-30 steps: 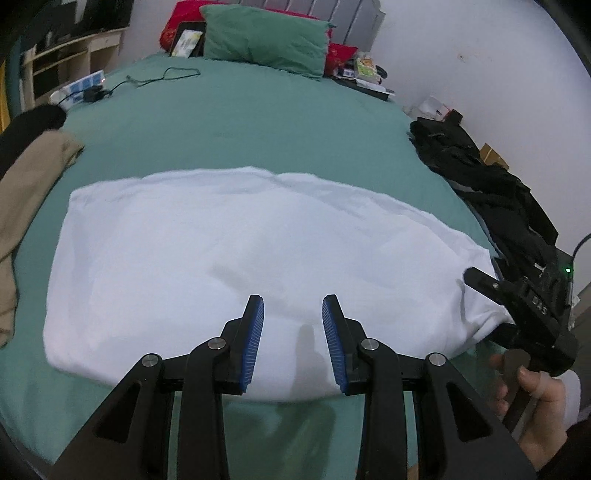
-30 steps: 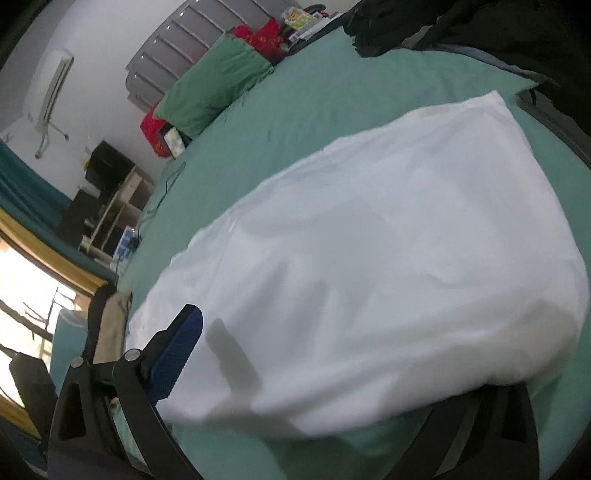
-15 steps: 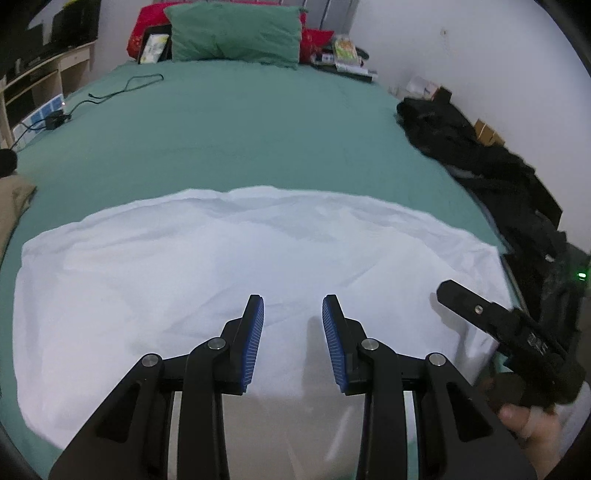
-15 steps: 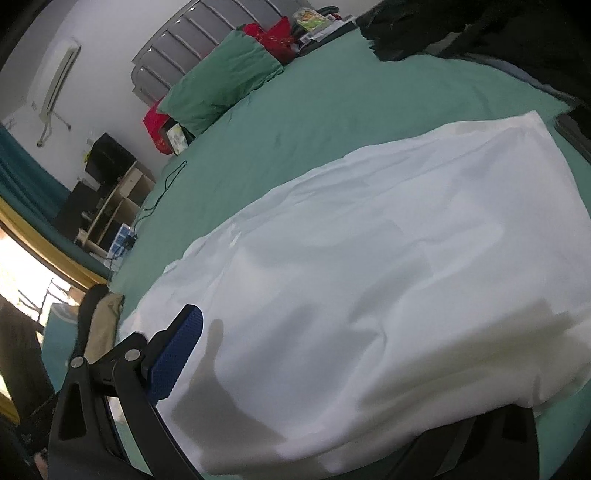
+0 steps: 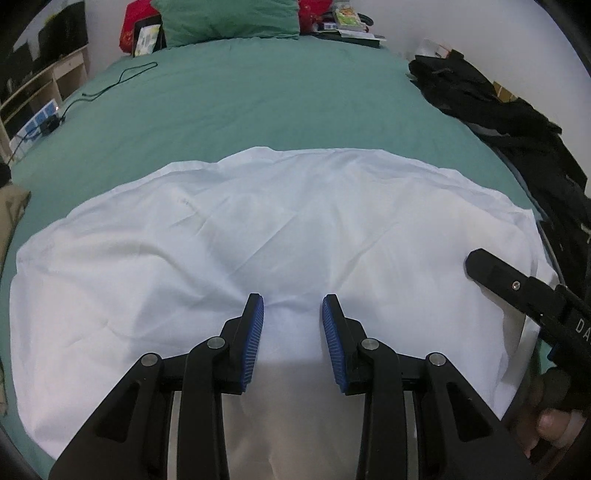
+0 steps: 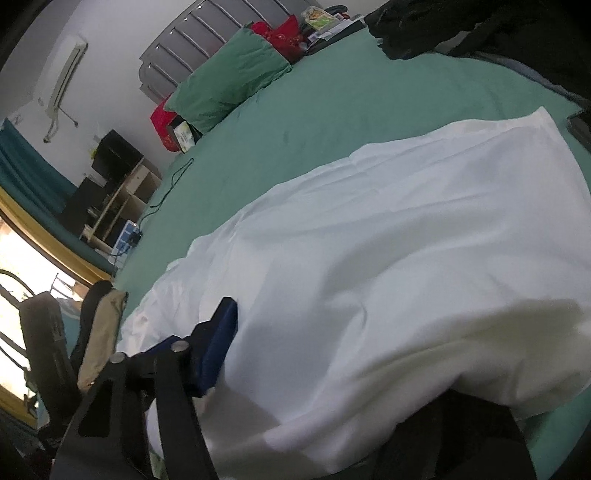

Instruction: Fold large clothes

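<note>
White cloth (image 5: pixel 295 236), a large flat garment, is lying spread across the near half of the green bed (image 5: pixel 258 107), reaching almost to the bed's near edge. The left gripper (image 5: pixel 293 314) is hovering over the near middle of the cloth with its blue pads partly apart and nothing held between them. The right gripper (image 6: pixel 332 354) is working at the cloth's near right corner; its jaws are closing, with the cloth's edge lying between them, and only its left pad (image 6: pixel 221 343) is showing. A green pillow (image 5: pixel 229 18) is resting at the bed's far end. Black clothes (image 5: pixel 517 122) are lying along the bed's right edge.
</note>
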### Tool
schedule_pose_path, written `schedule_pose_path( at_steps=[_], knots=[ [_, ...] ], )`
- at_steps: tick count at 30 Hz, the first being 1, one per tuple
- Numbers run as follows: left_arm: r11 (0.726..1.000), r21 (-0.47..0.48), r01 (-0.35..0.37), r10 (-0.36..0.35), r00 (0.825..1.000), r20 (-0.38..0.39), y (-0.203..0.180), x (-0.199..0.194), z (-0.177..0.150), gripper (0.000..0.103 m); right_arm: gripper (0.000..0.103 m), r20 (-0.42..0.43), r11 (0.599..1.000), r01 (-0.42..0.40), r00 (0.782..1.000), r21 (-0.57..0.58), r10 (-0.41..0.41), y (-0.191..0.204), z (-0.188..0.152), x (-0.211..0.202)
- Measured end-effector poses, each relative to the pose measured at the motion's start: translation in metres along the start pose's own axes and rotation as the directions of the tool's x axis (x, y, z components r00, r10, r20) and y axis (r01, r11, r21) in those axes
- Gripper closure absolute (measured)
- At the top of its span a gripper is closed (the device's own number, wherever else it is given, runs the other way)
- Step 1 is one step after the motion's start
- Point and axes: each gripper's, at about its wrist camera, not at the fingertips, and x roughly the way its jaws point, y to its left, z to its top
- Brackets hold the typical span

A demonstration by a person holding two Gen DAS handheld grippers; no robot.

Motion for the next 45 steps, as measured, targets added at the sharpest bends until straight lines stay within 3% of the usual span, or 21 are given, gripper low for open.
schedule_pose_path(
  at_steps=[3, 6, 9, 14, 17, 19, 21, 25, 30, 37, 45],
  knots=[
    [0.999, 0.024, -0.024, 0.024, 1.000, 0.003, -0.003, 0.000, -0.001, 0.068, 0.083, -0.019, 0.998, -0.061, 0.998, -0.010, 0.060, 0.004, -0.001, 0.002],
    [0.998, 0.045, -0.040, 0.041, 0.999, -0.005, -0.009, 0.002, 0.001, 0.068, 0.087, -0.022, 0.995, -0.078, 0.997, -0.066, 0.077, 0.016, -0.001, -0.002],
    [0.998, 0.041, -0.039, 0.039, 0.999, -0.015, -0.008, 0.002, 0.003, 0.068, 0.088, -0.014, 0.991, -0.077, 0.997, -0.109, 0.076, 0.030, 0.001, -0.008],
    [0.992, 0.117, -0.043, 0.048, 0.998, -0.042, -0.013, 0.003, 0.011, 0.068, 0.089, 0.005, 0.980, -0.039, 0.999, -0.193, 0.041, 0.056, 0.000, -0.013],
    [0.994, 0.094, 0.046, -0.038, 0.995, -0.087, 0.000, 0.002, 0.020, 0.068, 0.089, 0.023, 0.968, -0.002, 1.000, -0.249, 0.008, 0.072, -0.001, -0.016],
    [0.989, 0.042, 0.142, -0.137, 0.986, -0.099, 0.015, -0.005, 0.026, 0.068, 0.089, 0.033, 0.958, 0.023, 0.999, -0.284, -0.014, 0.082, -0.003, -0.016],
    [0.982, 0.031, 0.186, -0.183, 0.981, -0.068, 0.027, -0.020, 0.027, 0.068, 0.089, 0.035, 0.947, 0.043, 0.999, -0.317, -0.033, 0.089, -0.003, -0.017],
    [0.983, 0.072, 0.171, -0.174, 0.984, 0.032, 0.060, -0.060, 0.023, 0.068, 0.089, 0.036, 0.931, 0.073, 0.997, -0.356, -0.065, 0.101, -0.002, -0.015],
    [0.994, 0.038, 0.103, -0.105, 0.991, 0.077, 0.111, -0.078, 0.016, 0.068, 0.089, 0.044, 0.885, 0.117, 0.993, -0.450, -0.108, 0.131, -0.005, -0.012],
    [0.984, -0.122, 0.132, -0.117, 0.985, 0.123, 0.198, -0.092, -0.006, 0.068, 0.089, 0.050, 0.804, 0.162, 0.985, -0.572, -0.163, 0.183, -0.016, 0.002],
    [0.954, -0.236, 0.187, -0.154, 0.976, 0.152, 0.238, -0.093, -0.014, 0.068, 0.089, 0.009, 0.683, 0.184, 0.968, -0.706, -0.251, 0.244, -0.058, 0.047]
  ],
)
